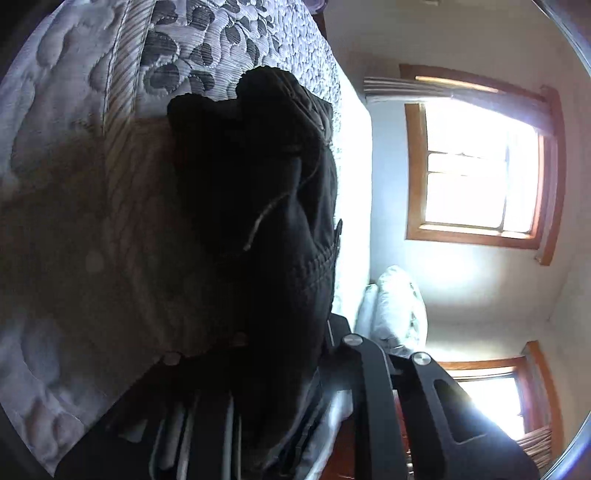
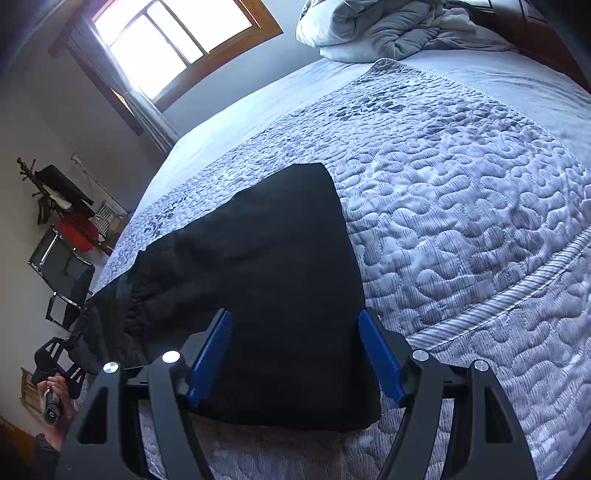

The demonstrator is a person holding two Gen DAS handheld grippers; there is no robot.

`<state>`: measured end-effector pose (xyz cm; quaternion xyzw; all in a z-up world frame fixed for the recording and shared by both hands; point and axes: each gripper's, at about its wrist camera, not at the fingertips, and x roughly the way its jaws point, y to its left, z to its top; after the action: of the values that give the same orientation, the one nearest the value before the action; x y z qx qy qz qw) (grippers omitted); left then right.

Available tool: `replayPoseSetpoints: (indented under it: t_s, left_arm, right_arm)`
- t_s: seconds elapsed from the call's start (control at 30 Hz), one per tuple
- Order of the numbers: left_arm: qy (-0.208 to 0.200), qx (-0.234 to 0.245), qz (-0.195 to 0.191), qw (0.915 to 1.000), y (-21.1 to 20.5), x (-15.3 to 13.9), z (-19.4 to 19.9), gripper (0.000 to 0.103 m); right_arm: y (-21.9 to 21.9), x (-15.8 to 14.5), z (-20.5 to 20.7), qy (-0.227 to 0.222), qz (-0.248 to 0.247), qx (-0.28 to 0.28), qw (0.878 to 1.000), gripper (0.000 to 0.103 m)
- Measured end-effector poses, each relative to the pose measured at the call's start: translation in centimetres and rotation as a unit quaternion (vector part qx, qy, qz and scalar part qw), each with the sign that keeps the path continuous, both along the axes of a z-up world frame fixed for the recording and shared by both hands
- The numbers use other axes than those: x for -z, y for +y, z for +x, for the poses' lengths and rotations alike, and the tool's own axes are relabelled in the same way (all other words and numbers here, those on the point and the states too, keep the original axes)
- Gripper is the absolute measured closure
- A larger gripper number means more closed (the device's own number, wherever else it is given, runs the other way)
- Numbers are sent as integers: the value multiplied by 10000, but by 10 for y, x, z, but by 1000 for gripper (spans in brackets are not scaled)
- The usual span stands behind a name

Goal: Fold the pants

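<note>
Black pants (image 2: 266, 280) lie on the quilted bedspread (image 2: 461, 206), one end flat in front of me, the waistband end bunched at the left bed edge. My right gripper (image 2: 295, 321) is open, its blue pads (image 2: 210, 354) astride the near flat end just above the cloth. My left gripper (image 2: 74, 347) shows small at far left in the right wrist view, at the waistband end. In the left wrist view the pants (image 1: 258, 206) hang bunched right in front of the lens and hide the fingertips; the gripper appears shut on the cloth.
A rumpled grey duvet (image 2: 388, 29) lies at the head of the bed. A window (image 2: 173, 40) and a chair with red and black items (image 2: 70, 229) stand left of the bed. A second window (image 1: 476, 173) glares in the left wrist view.
</note>
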<state>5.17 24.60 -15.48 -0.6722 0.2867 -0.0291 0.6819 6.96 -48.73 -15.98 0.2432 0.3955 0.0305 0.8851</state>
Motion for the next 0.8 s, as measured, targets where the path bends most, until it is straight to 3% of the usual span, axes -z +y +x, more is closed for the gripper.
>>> replayPoseSetpoints:
  t_s: [0.13, 0.33, 0.67, 0.8]
  left_arm:
    - [-145, -52, -63, 9999, -8, -8, 2, 89]
    - [-414, 338, 648, 9965, -32, -55, 18, 89]
    - [-935, 1174, 1812, 9719, -94, -133, 43, 87]
    - [-1001, 1340, 1940, 9666, -113, -146, 56, 87]
  right_arm:
    - [-2, 0, -1, -12, -7, 32, 10000, 31]
    - [-5, -3, -4, -101, 36, 63, 9999, 31]
    - [-9, -3, -5, -140, 73, 56, 9999, 30]
    - [-12, -4, -7, -168, 130, 97, 9997, 30]
